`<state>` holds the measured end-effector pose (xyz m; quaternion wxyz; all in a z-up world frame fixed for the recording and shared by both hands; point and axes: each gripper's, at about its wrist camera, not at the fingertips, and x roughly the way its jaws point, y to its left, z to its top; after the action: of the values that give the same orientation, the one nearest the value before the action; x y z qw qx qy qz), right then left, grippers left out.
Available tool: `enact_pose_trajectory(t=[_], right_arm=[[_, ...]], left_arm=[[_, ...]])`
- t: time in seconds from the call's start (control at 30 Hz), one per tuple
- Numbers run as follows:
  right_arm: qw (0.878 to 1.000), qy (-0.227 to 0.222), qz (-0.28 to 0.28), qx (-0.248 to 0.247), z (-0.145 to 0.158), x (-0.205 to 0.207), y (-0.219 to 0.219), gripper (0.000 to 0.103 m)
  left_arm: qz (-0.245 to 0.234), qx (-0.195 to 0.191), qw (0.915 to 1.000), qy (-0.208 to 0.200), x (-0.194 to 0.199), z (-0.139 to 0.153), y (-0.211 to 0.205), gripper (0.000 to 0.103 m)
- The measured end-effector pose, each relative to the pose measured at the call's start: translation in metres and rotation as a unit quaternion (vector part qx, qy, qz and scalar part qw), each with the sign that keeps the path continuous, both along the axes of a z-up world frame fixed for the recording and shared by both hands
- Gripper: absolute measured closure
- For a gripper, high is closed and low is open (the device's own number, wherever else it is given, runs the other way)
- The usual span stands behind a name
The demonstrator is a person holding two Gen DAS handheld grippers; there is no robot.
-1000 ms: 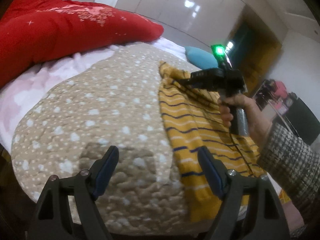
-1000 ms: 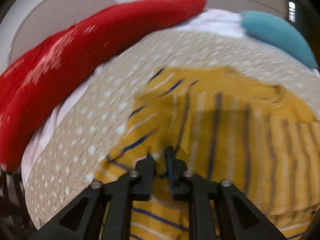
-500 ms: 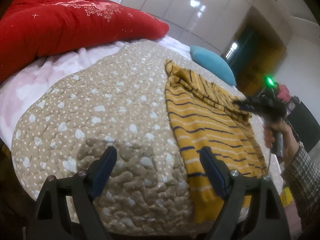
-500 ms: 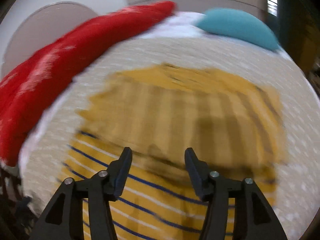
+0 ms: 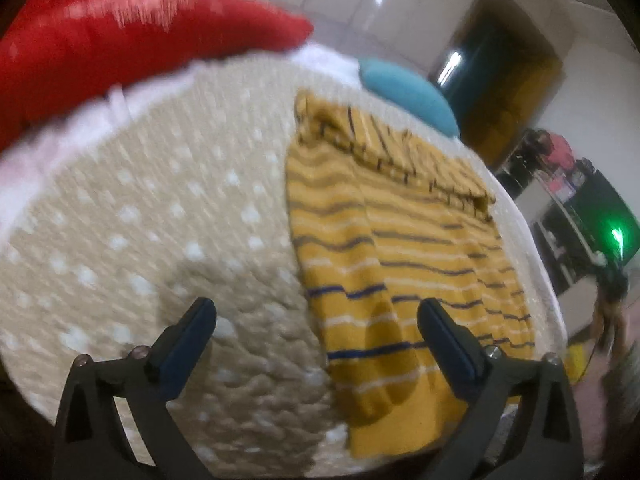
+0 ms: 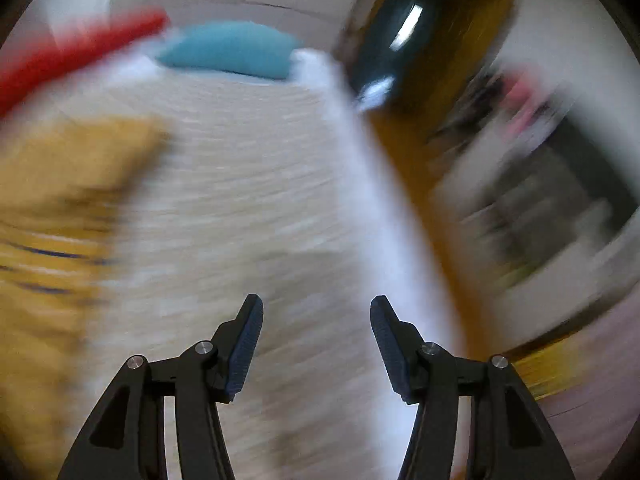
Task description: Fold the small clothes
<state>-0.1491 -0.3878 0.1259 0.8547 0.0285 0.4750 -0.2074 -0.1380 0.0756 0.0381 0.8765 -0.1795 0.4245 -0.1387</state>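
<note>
A yellow striped sweater point(image 5: 400, 264) lies flat on the beige dotted quilt point(image 5: 168, 240), its far part folded over itself. My left gripper point(image 5: 316, 320) is open and empty, hovering over the sweater's near left edge. My right gripper point(image 6: 316, 320) is open and empty over bare quilt point(image 6: 248, 208) near the bed's right side; the sweater point(image 6: 52, 216) shows blurred at the left of that view.
A red duvet point(image 5: 132, 36) lies along the far left of the bed. A teal pillow point(image 5: 408, 92) sits at the far end. The bed's white edge point(image 6: 372, 184) drops to the floor on the right, with dark furniture point(image 5: 592, 216) beyond.
My right gripper let go of the sweater, opened, and swung right, away from it, out of the left wrist view. My left gripper shifted right toward the sweater's near edge.
</note>
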Motion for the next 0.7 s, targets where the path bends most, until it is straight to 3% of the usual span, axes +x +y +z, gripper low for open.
enact_pose_trajectory(t=[0.03, 0.07, 0.1, 0.17, 0.23, 0.27, 0.43, 0.47, 0.6, 0.63, 0.7], right_arm=[[0.996, -0.027, 0.015, 0.089, -0.006, -0.012, 0.004, 0.042], [0.983, -0.05, 0.03, 0.173, -0.016, -0.023, 0.01, 0.042], [0.969, -0.062, 0.047, 0.234, -0.029, -0.03, 0.019, 0.042], [0.947, -0.06, 0.082, 0.304, -0.058, -0.036, 0.046, 0.042], [0.931, -0.056, 0.112, 0.344, -0.081, -0.035, 0.073, 0.042], [0.925, -0.053, 0.124, 0.356, -0.09, -0.034, 0.085, 0.042], [0.909, -0.076, 0.155, 0.38, -0.105, -0.025, 0.129, 0.04], [0.9, -0.083, 0.156, 0.399, -0.106, -0.023, 0.128, 0.04], [0.84, -0.102, 0.158, 0.509, -0.123, -0.021, 0.13, 0.04], [0.834, -0.104, 0.155, 0.52, -0.124, -0.021, 0.133, 0.041], [0.833, -0.109, 0.158, 0.519, -0.129, -0.028, 0.136, 0.043]], left_arm=[[-0.002, -0.018, 0.9997, 0.017, 0.004, -0.005, -0.001, 0.003], [-0.001, -0.031, 0.9992, 0.027, 0.006, -0.007, -0.003, 0.003], [0.001, -0.035, 0.999, 0.03, 0.008, -0.007, -0.005, 0.003], [-0.004, -0.056, 0.9977, 0.037, 0.011, -0.003, -0.006, 0.01], [-0.021, -0.106, 0.9923, 0.061, 0.017, -0.004, -0.009, 0.045], [-0.022, -0.117, 0.9904, 0.071, 0.021, -0.006, -0.012, 0.05], [0.002, -0.115, 0.9911, 0.068, 0.015, -0.015, -0.026, 0.051], [0.003, -0.115, 0.9915, 0.062, 0.011, -0.015, -0.026, 0.051], [-0.007, -0.124, 0.991, 0.049, -0.002, -0.019, -0.023, 0.048], [-0.011, -0.129, 0.9905, 0.046, -0.006, -0.02, -0.022, 0.045], [-0.017, -0.13, 0.9906, 0.038, -0.015, -0.02, -0.021, 0.037]])
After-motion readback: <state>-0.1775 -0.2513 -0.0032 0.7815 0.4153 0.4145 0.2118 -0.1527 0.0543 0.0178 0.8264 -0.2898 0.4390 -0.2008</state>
